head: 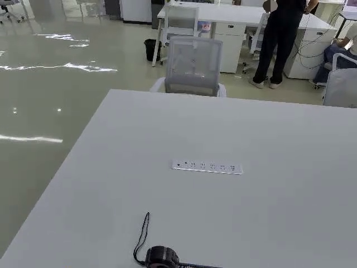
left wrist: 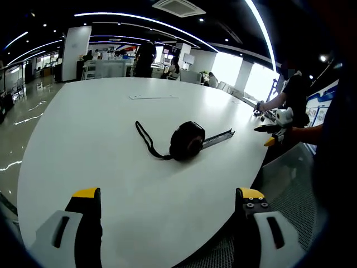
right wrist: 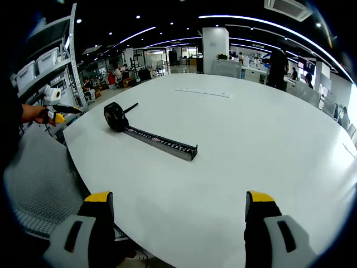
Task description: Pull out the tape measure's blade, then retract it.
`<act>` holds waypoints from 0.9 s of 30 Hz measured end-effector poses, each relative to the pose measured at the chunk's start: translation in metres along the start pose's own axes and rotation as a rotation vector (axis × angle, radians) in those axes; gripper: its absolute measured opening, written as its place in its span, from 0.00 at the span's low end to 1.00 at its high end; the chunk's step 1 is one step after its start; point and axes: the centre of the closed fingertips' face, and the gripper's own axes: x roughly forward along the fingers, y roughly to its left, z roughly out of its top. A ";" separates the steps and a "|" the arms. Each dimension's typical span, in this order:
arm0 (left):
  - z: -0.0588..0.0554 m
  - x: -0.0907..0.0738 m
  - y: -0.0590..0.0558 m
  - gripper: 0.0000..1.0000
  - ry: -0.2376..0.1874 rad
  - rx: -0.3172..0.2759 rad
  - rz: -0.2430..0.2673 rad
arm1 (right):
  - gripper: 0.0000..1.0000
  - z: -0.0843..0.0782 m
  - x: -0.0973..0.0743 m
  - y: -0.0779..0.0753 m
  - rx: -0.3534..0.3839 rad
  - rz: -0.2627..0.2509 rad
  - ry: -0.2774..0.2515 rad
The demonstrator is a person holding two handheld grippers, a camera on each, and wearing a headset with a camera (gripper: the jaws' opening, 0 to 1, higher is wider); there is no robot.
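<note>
A black tape measure (head: 162, 257) lies at the near edge of the white table (head: 234, 134), its wrist strap (head: 143, 234) trailing away from me. In the left gripper view the tape measure (left wrist: 187, 139) rests ahead of my open left gripper (left wrist: 167, 209), with its blade (left wrist: 218, 138) pulled out to the right. The right gripper view shows the tape measure's case (right wrist: 115, 117) at the left and the extended blade (right wrist: 162, 143) running toward my open right gripper (right wrist: 178, 215). Neither gripper touches it. The other gripper (left wrist: 276, 129) is seen at the right, and again as a gripper (right wrist: 56, 111) at the left.
A white power strip (head: 207, 167) is set into the table's middle. A grey mesh chair (head: 192, 67) stands at the far edge. Beyond it a person (head: 281, 39) stands by white desks, and a glossy floor stretches to the left.
</note>
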 end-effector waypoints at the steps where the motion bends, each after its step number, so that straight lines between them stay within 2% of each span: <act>1: -0.001 0.000 0.001 0.99 -0.004 0.000 0.001 | 1.00 0.000 0.000 0.000 0.000 0.000 0.001; 8: 0.005 0.001 0.006 0.99 -0.012 0.005 0.011 | 1.00 0.001 -0.001 0.000 0.008 -0.006 -0.003; 11: 0.017 0.000 0.005 0.99 -0.052 -0.016 0.020 | 1.00 0.002 -0.001 0.001 0.005 -0.006 -0.005; 13: 0.021 0.001 0.004 0.99 -0.057 -0.027 0.023 | 1.00 0.001 -0.001 0.001 0.004 -0.008 -0.001; 19: 0.024 0.004 -0.004 0.99 -0.040 -0.006 0.025 | 1.00 0.001 -0.004 0.001 0.005 -0.016 0.002; 23: 0.027 0.007 -0.004 0.99 -0.036 -0.007 0.045 | 1.00 0.000 -0.005 -0.002 0.003 -0.026 0.007; 27: 0.028 0.009 -0.005 0.99 -0.012 0.003 0.059 | 1.00 -0.001 -0.005 -0.004 0.013 -0.032 0.004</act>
